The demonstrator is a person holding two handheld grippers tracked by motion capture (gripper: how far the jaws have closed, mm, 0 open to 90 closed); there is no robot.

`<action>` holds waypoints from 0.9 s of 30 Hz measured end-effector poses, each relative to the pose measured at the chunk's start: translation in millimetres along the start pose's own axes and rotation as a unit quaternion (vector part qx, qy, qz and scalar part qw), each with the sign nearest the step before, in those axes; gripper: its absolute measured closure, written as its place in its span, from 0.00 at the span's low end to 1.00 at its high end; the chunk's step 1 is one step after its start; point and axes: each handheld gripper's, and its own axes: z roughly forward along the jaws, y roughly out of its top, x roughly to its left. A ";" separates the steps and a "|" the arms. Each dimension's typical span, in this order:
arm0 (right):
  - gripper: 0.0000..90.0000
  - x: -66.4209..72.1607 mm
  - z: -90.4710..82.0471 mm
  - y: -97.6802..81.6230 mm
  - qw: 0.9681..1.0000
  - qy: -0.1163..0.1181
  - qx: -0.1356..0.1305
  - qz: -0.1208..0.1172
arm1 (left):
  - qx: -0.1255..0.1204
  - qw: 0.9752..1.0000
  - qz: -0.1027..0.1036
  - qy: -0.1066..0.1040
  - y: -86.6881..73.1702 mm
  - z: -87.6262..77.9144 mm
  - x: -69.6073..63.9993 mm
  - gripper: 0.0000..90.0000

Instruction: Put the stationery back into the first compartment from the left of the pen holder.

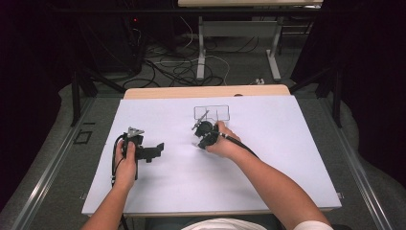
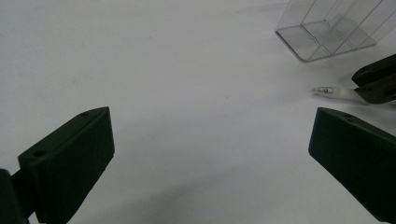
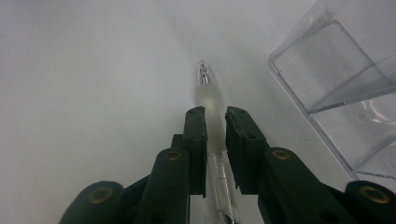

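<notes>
A clear plastic pen [image 3: 208,93] with a frosted grip lies on the white sheet, its tip pointing away in the right gripper view. My right gripper [image 3: 215,114] is shut on the pen's barrel, both pads pressed against it. In the high view that right gripper [image 1: 201,141] sits mid-table, just in front of a clear plastic box [image 1: 211,112]. My left gripper [image 1: 155,149] rests on the sheet to the left, and in its own view the left gripper [image 2: 212,135] stands wide open with nothing between the jaws. From there the pen [image 2: 329,91] shows at the right.
The clear box [image 3: 341,79] has inner dividers and stands close to the right of the pen; the same box [image 2: 327,32] shows at the upper right of the left gripper view. The white sheet [image 1: 268,158] covers the table. Cables and table legs lie on the floor beyond.
</notes>
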 end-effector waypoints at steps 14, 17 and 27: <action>0.91 0.0 -0.4 3.0 1.000 -0.002 0.011 0.019 | 0.001 1.000 0.001 0.000 0.0 0.1 0.3 0.00; 0.91 0.4 -0.2 3.3 1.000 -0.003 0.010 0.017 | 0.001 1.000 0.001 0.000 -0.1 0.3 0.2 0.00; 0.85 1.2 4.9 5.1 1.000 0.000 0.019 0.011 | 0.000 1.000 -0.002 0.001 -0.2 0.6 0.4 0.00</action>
